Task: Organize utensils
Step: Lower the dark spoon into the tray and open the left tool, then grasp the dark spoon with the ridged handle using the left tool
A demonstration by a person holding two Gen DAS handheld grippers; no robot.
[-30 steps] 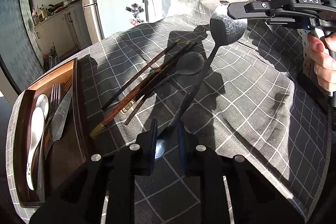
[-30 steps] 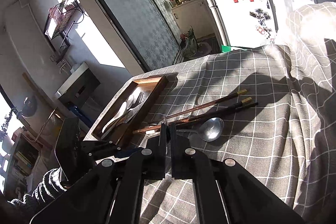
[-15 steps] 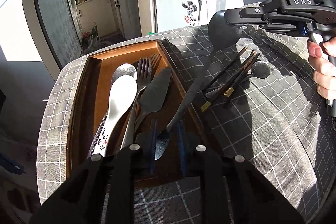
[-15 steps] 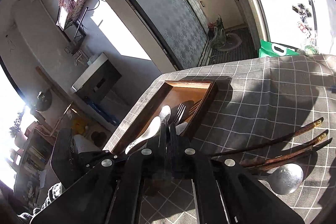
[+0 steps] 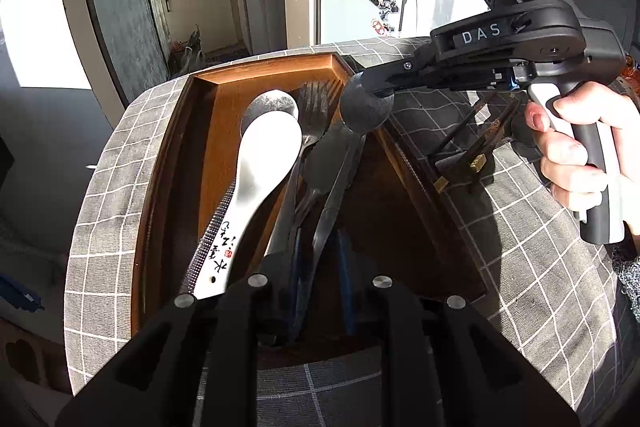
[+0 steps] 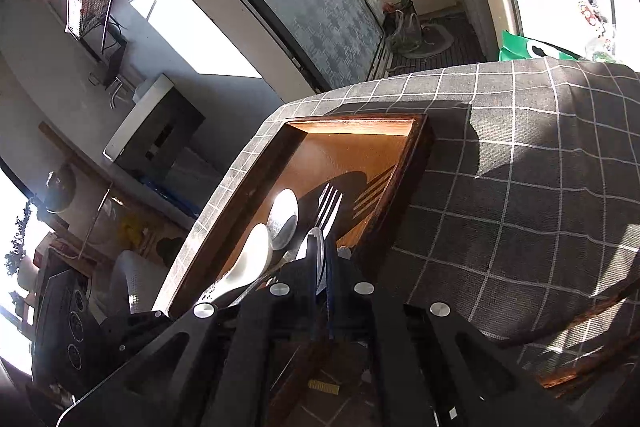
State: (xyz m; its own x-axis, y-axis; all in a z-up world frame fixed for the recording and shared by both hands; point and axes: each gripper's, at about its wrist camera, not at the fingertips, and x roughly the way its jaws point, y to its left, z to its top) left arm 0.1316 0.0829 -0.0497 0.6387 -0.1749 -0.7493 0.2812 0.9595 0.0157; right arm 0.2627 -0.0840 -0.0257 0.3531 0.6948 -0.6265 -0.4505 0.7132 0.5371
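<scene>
Over the wooden tray (image 5: 208, 131), both grippers are pinching one metal spoon (image 5: 362, 105), right gripper (image 5: 370, 89) just loosening on its bowl, left gripper (image 5: 318, 267) on its handle, needing lowering and release.

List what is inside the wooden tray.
Inside the wooden tray: a white ceramic spoon overlapping a metal spoon, a fork, a knife. Their handle ends are hidden by the left gripper.

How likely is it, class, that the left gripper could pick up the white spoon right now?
Unlikely yet. The white spoon lies uncovered in the tray close beside the left gripper, but its jaws are taken up holding the long metal spoon.
</scene>
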